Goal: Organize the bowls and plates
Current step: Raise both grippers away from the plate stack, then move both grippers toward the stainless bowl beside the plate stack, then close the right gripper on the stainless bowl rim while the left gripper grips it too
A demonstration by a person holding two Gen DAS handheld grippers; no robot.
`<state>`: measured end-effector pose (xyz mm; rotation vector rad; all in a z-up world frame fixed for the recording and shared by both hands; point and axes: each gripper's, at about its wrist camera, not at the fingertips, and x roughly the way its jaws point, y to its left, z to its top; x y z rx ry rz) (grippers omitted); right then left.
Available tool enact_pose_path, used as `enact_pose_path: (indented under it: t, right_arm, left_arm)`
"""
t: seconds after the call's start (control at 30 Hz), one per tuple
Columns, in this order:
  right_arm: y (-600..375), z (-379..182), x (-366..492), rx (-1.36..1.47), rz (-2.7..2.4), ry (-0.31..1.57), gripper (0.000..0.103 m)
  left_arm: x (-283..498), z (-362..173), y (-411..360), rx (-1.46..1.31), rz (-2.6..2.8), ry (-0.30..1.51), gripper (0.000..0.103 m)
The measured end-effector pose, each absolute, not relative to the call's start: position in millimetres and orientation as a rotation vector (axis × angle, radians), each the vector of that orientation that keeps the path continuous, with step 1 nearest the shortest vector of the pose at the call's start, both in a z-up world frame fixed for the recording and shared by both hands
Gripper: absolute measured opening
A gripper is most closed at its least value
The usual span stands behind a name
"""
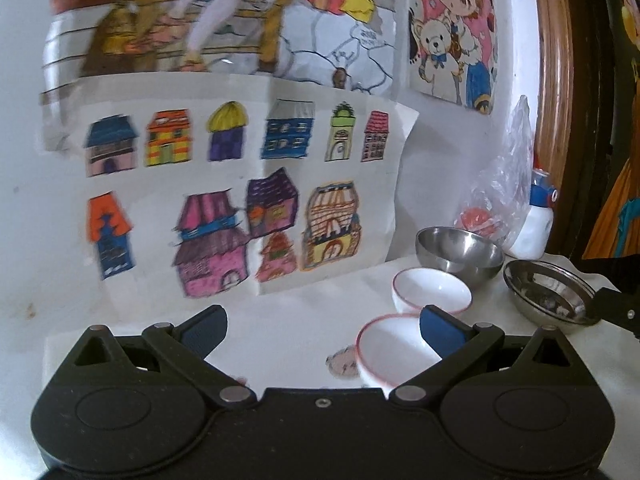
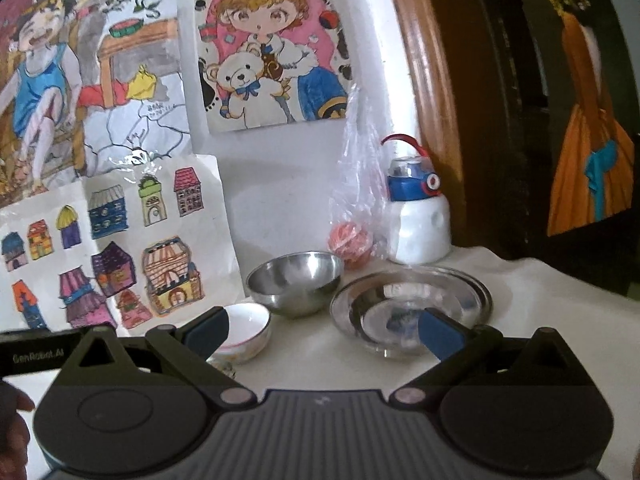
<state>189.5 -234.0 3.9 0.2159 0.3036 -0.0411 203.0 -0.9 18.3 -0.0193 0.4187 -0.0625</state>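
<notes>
- You are holding your left claw point(image 1: 323, 334) level over the worktop point(image 1: 280, 332), jaws spread wide and gripping nothing; its right pad is overlapping the nearer white bowl point(image 1: 394, 354).
- Your right claw point(image 2: 323, 334) is hovering equally open before the steel plate point(image 2: 412, 308).
- The steel bowl point(image 2: 296, 284) and smaller white bowl point(image 2: 246, 334) are sitting to the plate's left.

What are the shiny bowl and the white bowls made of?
The shiny bowl looks like polished steel: grey and mirror-like, with reflections on its round side. The flat plate beside it looks the same. The two white bowls look like glazed ceramic, smooth and glossy with a thin pink rim line, though they could be hard plastic.
</notes>
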Motion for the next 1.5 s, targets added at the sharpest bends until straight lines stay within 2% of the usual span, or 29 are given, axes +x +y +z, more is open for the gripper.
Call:
enact_pose_path:
  t: [0.4, 0.63, 0.87, 0.97, 1.13, 1.2, 1.3, 1.37, 1.43, 1.5]
  right_arm:
    - [-291.7, 12.6, 317.2, 0.186, 0.089, 0.407, 0.102]
    - [-317.4, 3.9, 389.1, 0.207, 0.147, 0.552, 0.092]
    - [-314.7, -9.7, 419.7, 0.204, 0.190, 0.647, 0.072]
    - [-306.1, -13.6, 426.0, 0.177, 0.194, 0.672, 0.064]
    - [-293.7, -19.8, 431.5, 0.153, 0.183, 0.697, 0.059]
    - [-290.0, -20.9, 433.8, 0.140, 0.176, 0.708, 0.052]
    - [-284.2, -22.1, 436.8, 0.123, 0.166, 0.723, 0.040]
    - [-283.0, -21.9, 437.1, 0.133, 0.165, 0.730, 0.026]
    - [-282.8, -22.6, 439.6, 0.146, 0.169, 0.738, 0.022]
    - [-281.9, -23.2, 441.8, 0.160, 0.174, 0.746, 0.019]
  left_arm:
    - [328.8, 24.6, -44.0, 0.015, -0.196, 0.508, 0.102]
    - [379.5, 14.2, -70.8, 0.074, -0.216, 0.556, 0.102]
    - [415.1, 9.5, -78.7, 0.018, -0.222, 0.615, 0.102]
    - [432.0, 5.0, -82.9, -0.005, -0.228, 0.663, 0.099]
    - [443.8, -0.5, -83.8, -0.058, -0.228, 0.708, 0.098]
    - [447.0, -2.5, -85.4, -0.071, -0.238, 0.729, 0.096]
    - [453.6, -6.1, -89.2, -0.080, -0.247, 0.761, 0.091]
    - [456.0, -8.3, -90.0, -0.091, -0.254, 0.787, 0.082]
    - [459.1, -10.9, -91.6, -0.105, -0.262, 0.804, 0.075]
    - [462.7, -13.1, -92.8, -0.123, -0.271, 0.817, 0.064]
